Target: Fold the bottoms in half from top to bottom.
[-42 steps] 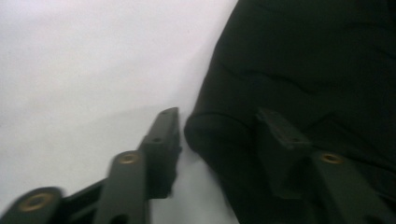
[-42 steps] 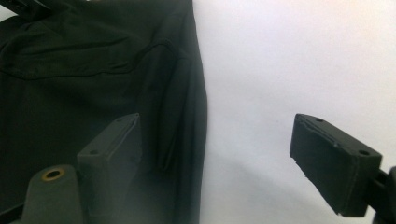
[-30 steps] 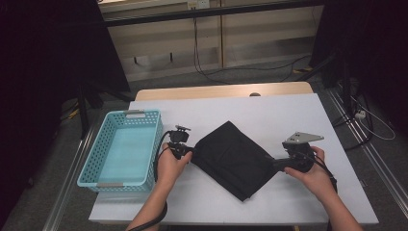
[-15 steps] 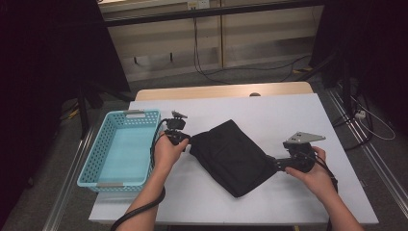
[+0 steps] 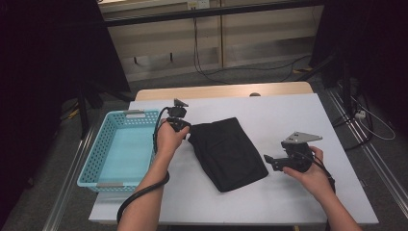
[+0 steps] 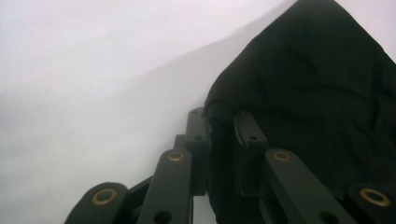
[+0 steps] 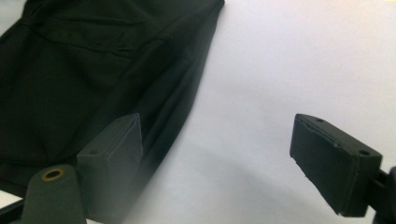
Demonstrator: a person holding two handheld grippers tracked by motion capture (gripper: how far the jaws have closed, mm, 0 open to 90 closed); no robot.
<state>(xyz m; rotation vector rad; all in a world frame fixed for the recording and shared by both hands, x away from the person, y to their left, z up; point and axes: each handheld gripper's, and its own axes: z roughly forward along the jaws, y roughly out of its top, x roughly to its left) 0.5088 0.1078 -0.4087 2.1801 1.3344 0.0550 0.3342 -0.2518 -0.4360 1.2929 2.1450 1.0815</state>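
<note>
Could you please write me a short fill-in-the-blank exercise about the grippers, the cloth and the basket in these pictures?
1. The left gripper is shut on a corner of the ____ cloth.
2. The right gripper has its jaws ____, holding nothing.
3. The blue basket sits at the table's ____ side in the high view.
4. Nothing lies inside the ____.

Missing words: black; open; left; basket

No text, label, brand, number or sign can be read on anything in these views.
</note>
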